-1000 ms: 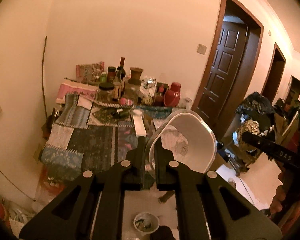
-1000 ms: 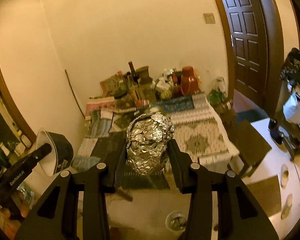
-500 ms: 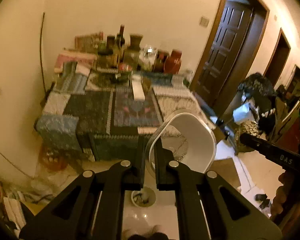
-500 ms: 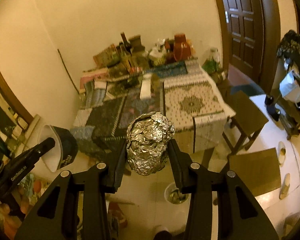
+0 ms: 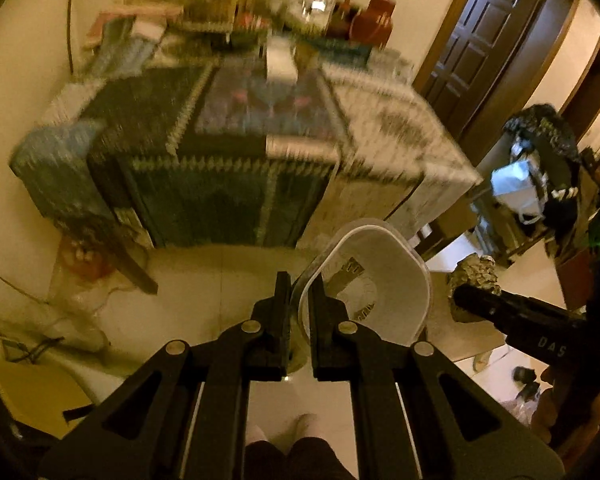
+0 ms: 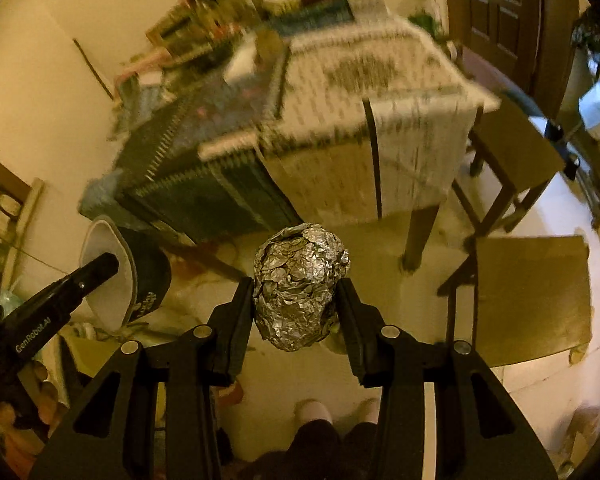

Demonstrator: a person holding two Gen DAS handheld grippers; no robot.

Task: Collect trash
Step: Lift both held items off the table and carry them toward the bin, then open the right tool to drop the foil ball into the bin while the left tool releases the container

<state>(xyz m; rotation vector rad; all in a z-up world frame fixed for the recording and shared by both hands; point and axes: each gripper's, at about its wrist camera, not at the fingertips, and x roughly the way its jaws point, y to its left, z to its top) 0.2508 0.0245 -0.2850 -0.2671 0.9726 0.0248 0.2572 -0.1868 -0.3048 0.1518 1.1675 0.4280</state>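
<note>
My left gripper (image 5: pixel 299 284) is shut on the rim of a white plastic bowl (image 5: pixel 384 276) with a dark printed outside, held over the floor in front of the table. The bowl also shows at the left of the right wrist view (image 6: pixel 116 276). My right gripper (image 6: pixel 298 284) is shut on a crumpled aluminium foil ball (image 6: pixel 298 292), also seen at the right of the left wrist view (image 5: pixel 474 276). Both are carried in the air above the tiled floor. The small floor bin seen earlier is hidden behind my left fingers (image 5: pixel 282 312).
A table (image 5: pixel 260 128) draped in patterned cloths stands ahead, cluttered with bottles and jars (image 5: pixel 260 4) at the back. Wooden stools (image 6: pixel 532 288) stand to the right. A dark door (image 5: pixel 488 40) is at the far right. Bags lie on the floor at left (image 5: pixel 80 264).
Both grippers have tilted downward and drawn back from the table, still holding the bowl and the foil ball. The view now looks onto the floor and the person's feet.
</note>
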